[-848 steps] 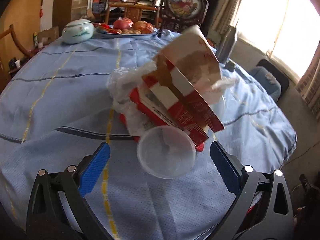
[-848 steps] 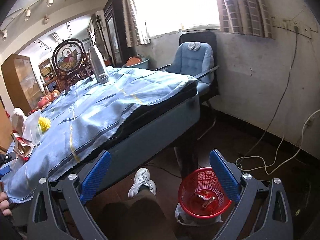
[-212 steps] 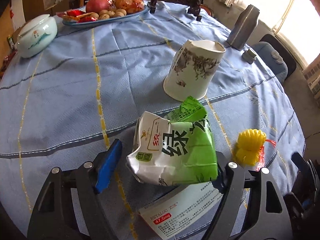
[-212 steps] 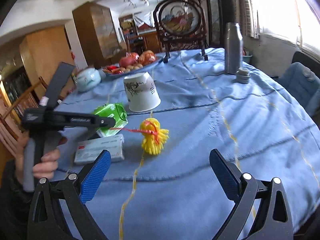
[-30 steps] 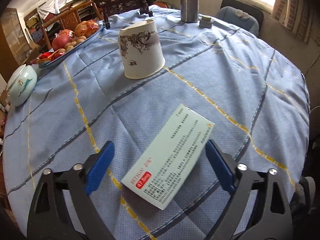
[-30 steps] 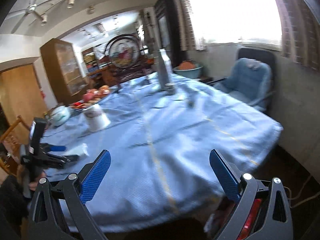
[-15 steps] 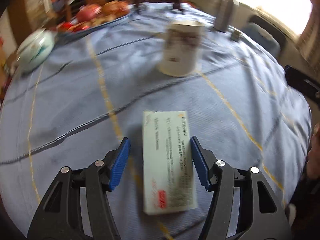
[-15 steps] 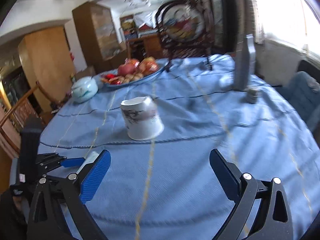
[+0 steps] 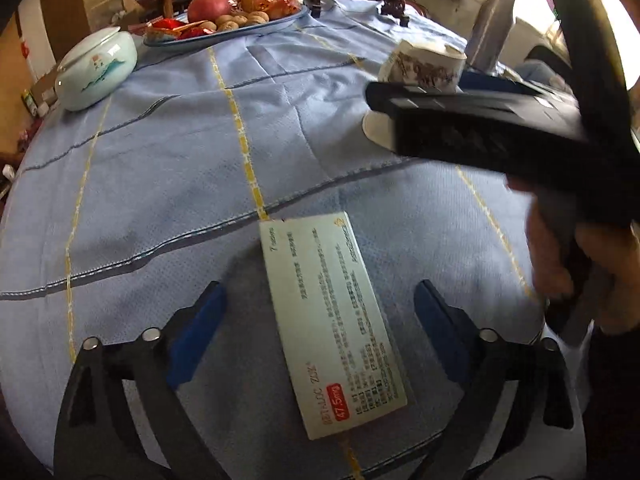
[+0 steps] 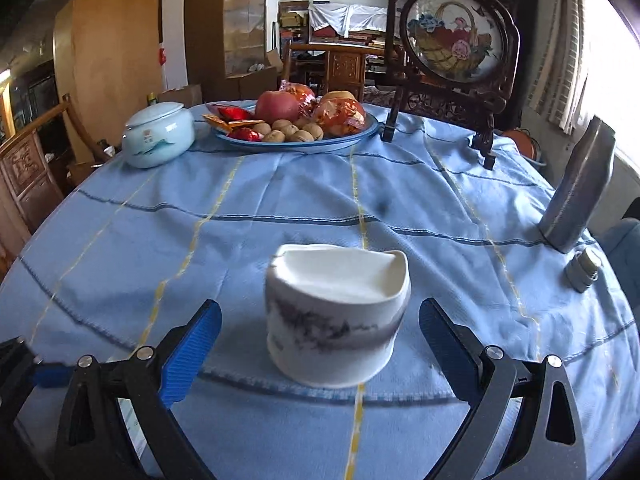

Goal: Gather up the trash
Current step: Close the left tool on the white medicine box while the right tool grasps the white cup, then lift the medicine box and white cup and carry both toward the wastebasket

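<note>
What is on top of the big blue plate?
The blue plate holds a red apple, walnuts, and red and orange wrapped snacks. Whatever lies under the pile is hidden.

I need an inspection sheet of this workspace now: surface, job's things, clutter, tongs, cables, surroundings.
Surface: table under a blue tablecloth with yellow stripes.
Job's things: flat medicine box lying between the left tongs, untouched; upturned paper cup, dented, between the right tongs.
Clutter: fruit plate, lidded celadon jar, metal flask, its cap.
Tongs: left opening; right open; neither presses on anything.
Cables: nothing seen.
Surroundings: framed basket picture, wooden cabinets, bright window.
</note>
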`<state>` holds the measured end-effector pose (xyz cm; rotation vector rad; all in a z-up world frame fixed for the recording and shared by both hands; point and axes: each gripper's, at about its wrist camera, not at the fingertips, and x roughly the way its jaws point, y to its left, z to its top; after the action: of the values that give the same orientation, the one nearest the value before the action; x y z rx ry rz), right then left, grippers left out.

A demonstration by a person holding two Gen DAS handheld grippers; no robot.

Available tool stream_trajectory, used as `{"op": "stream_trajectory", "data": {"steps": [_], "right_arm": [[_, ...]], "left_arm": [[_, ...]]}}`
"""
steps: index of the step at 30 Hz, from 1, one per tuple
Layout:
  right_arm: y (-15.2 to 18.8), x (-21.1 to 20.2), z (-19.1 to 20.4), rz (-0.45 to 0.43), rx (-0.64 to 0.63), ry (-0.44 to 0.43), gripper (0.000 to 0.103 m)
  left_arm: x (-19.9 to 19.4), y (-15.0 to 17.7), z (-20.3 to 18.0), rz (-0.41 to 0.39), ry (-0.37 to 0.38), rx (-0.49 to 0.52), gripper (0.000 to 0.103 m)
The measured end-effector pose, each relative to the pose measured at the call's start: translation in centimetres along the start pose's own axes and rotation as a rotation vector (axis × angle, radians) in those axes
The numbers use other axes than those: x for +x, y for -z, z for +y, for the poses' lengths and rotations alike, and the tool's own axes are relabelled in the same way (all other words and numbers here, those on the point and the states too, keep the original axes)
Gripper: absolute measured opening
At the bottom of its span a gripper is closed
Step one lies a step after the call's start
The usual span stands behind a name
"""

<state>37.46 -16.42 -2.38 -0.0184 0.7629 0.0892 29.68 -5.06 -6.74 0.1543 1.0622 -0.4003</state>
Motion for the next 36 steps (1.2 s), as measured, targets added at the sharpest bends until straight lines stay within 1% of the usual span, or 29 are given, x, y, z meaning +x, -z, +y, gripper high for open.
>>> {"op": "stream_trajectory", "data": {"steps": [2,3,4,5,6,8,11,13,14,16,18,19,22,23,24,28,31,33,36], "right_arm": [[0.3,0.6,-0.9,0.004,0.016,0.017,0.097],[0.3,0.5,-1.5,-0.001,0.028,0.044,0.097],[0.3,0.2,-2.0,-0.023,0.04,0.039,0.085],[0.2,0.0,-2.3,-0.035,0.051,0.004,0.072],[0.0,-0.2,-2.7,-0.039,0.067,-0.027,0.071],[-0.2,-1.1,-2.7,-0.072,0.084,-0.045,0.071],[-0.3,-3.5,-2.0,-0.178,0.056,-0.015,0.071],[-0.3,-4.6,-2.1,-0.23,0.059,0.004,0.072],[-0.4,-4.8,-2.2,-0.236,0.063,0.007,0.072],[-0.4,-4.9,-2.7,-0.23,0.086,0.013,0.072],[-0.5,-4.7,-3.3,-0.207,0.108,0.007,0.072],[-0.5,-4.6,-3.6,-0.197,0.123,-0.001,0.072],[-0.4,-4.3,-4.1,-0.171,0.161,-0.038,0.073],[-0.4,-4.2,-4.2,-0.167,0.169,-0.047,0.073],[-0.4,-4.2,-4.5,-0.166,0.177,-0.051,0.073],[-0.3,-4.2,-4.6,-0.174,0.184,-0.042,0.072],[-0.3,-4.4,-5.0,-0.185,0.201,-0.049,0.072],[-0.3,-4.6,-5.2,-0.195,0.207,-0.049,0.072],[-0.3,-4.8,-5.5,-0.21,0.204,-0.007,0.072]], "left_arm": [[0.4,0.1,-0.7,0.004,-0.032,0.042,0.095],[0.5,0.2,-0.9,0.005,-0.044,0.056,0.095],[0.5,0.4,-1.0,0.004,-0.051,0.063,0.096],[0.5,0.4,-0.9,0.004,-0.049,0.059,0.096],[0.5,0.4,-0.8,0.007,-0.045,0.058,0.096],[0.5,0.4,-0.7,0.008,-0.044,0.056,0.096],[0.4,0.4,-0.6,0.007,-0.045,0.055,0.096],[0.5,0.3,-0.5,0.006,-0.045,0.05,0.096],[0.5,0.2,-0.3,0.004,-0.046,0.046,0.096],[0.4,0.2,-0.1,-0.004,-0.054,0.035,0.092],[0.3,0.0,0.2,-0.015,-0.07,0.027,0.085],[0.3,-0.1,0.3,-0.019,-0.073,0.024,0.083],[0.1,-0.2,0.6,-0.033,-0.08,0.021,0.07],[-0.1,-0.2,0.5,-0.04,-0.081,0.025,0.057],[-0.3,-0.2,0.3,-0.05,-0.08,0.036,0.053],[-0.5,-0.2,-0.1,-0.067,-0.087,0.063,0.051],[-1.2,-0.5,0.0,-0.103,-0.085,0.058,0.051],[-2.1,-0.6,0.1,-0.144,-0.099,0.05,0.051],[-2.8,-0.9,0.3,-0.179,-0.115,0.04,0.051]]}}
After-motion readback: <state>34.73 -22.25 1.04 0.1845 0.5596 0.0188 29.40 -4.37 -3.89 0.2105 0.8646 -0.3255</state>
